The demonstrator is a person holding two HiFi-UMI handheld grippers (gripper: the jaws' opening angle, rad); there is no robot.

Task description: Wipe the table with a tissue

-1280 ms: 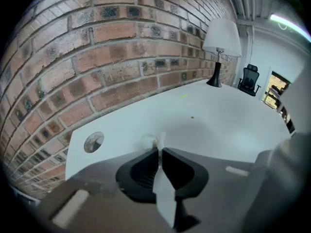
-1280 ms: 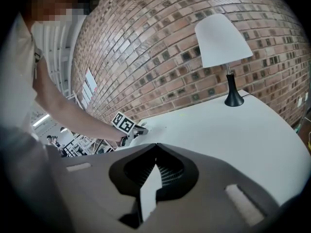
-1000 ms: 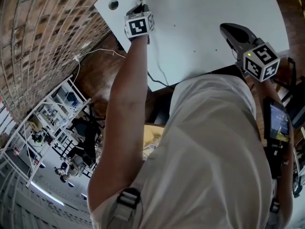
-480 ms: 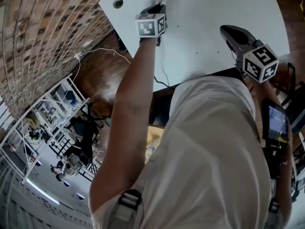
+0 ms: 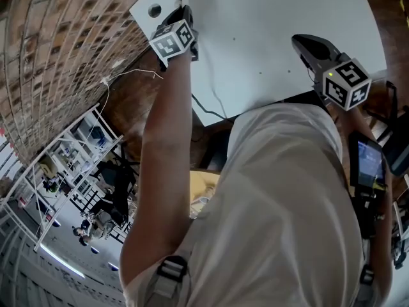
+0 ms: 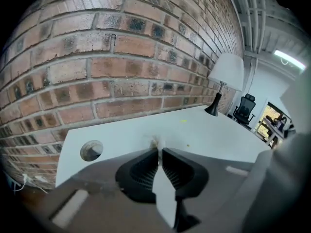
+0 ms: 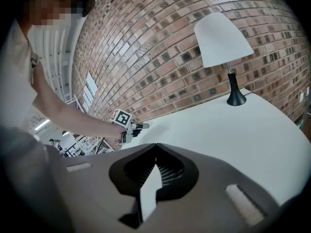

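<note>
The white table [image 5: 275,18] runs along a brick wall. My left gripper [image 5: 183,8] hovers over the table's near-left corner, just beside a round cable hole [image 5: 154,9]. Its jaws are pressed together on a small frayed scrap of white tissue [image 6: 155,141] that sticks out past the tips of the left gripper [image 6: 159,150]. The tissue [image 5: 186,1] shows as a tiny white speck in the head view. My right gripper [image 5: 305,42] rests low over the table's near edge, apart from the left one. The jaws of the right gripper [image 7: 155,147] meet at the tips with nothing between them.
A white-shaded lamp [image 7: 224,47] on a black base stands at the table's far end by the brick wall [image 6: 121,57]. A cable [image 5: 214,98] hangs off the table's near edge. A dark office chair [image 6: 244,108] stands beyond the table. A lit screen [image 5: 369,165] sits at the right.
The left gripper swung right across the table, then came back left toward the cable hole, a little higher and rolled. The right gripper stayed where it was.
</note>
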